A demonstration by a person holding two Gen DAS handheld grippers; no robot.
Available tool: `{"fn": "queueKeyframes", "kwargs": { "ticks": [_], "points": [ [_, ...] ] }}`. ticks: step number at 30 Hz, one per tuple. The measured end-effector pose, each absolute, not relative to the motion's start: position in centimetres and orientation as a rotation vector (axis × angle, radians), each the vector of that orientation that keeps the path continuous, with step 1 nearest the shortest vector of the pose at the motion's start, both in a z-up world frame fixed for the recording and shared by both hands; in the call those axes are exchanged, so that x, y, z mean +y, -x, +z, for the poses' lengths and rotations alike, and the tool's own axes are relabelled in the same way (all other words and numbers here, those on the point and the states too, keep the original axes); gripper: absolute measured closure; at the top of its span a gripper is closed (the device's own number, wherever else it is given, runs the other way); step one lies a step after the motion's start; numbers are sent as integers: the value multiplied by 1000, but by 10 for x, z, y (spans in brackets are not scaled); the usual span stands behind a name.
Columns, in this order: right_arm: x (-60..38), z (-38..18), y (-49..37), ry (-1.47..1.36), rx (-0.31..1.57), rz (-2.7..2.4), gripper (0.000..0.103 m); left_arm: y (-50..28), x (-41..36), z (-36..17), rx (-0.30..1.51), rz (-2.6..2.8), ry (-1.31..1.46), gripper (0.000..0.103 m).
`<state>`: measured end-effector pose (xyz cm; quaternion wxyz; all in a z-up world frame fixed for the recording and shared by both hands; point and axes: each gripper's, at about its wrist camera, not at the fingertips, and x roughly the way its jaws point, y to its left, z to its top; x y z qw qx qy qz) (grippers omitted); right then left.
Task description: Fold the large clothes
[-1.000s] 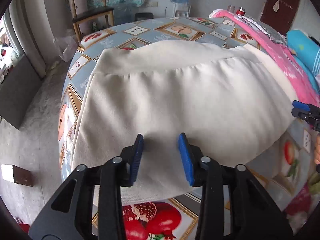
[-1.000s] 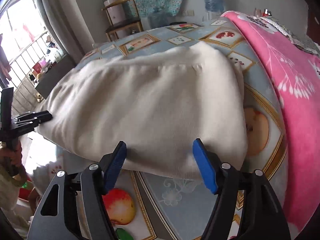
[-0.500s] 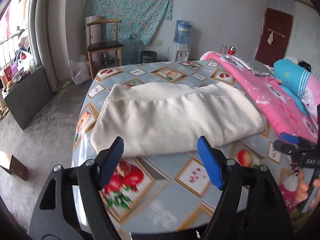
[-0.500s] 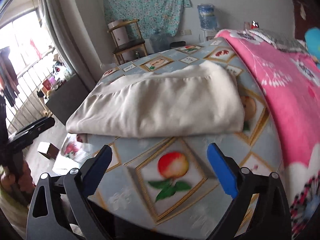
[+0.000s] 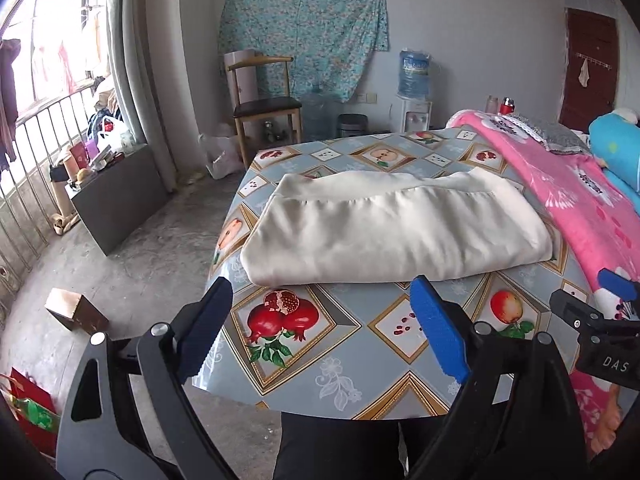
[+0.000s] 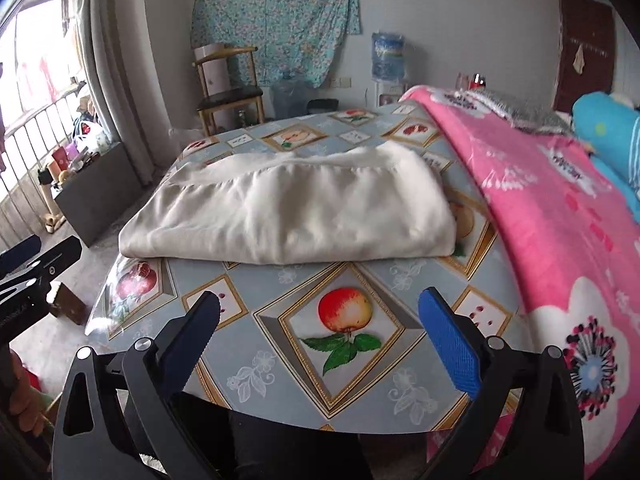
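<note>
Your left gripper [image 5: 320,332] and right gripper [image 6: 320,344] both hang above the near edge of the table [image 5: 360,364]. Their jaws have just been opening and now stand spread wide with nothing between them, so neither has any hold on the cloth. The cream garment [image 5: 396,228] lies folded into a thick, tidy rectangle across the middle of the fruit-print tablecloth, well apart from both sets of blue pads and just beside the pink blanket [image 5: 580,196] on your right. Holding both tools clear lets the bundle rest undisturbed; judging by its neat edges, the folding looks finished or nearly so.
</note>
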<state>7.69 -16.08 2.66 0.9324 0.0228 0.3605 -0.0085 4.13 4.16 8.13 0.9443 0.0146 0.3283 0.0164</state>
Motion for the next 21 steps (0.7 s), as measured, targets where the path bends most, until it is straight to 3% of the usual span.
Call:
{"fn": "queueKeyframes", "kwargs": {
  "ticks": [14, 21],
  "points": [
    [-146, 20, -91, 10, 796, -73, 6, -69, 29, 50, 868, 5, 30, 16],
    [-142, 7, -107, 43, 856, -94, 6, -79, 20, 47, 884, -18, 2, 16]
  ]
}}
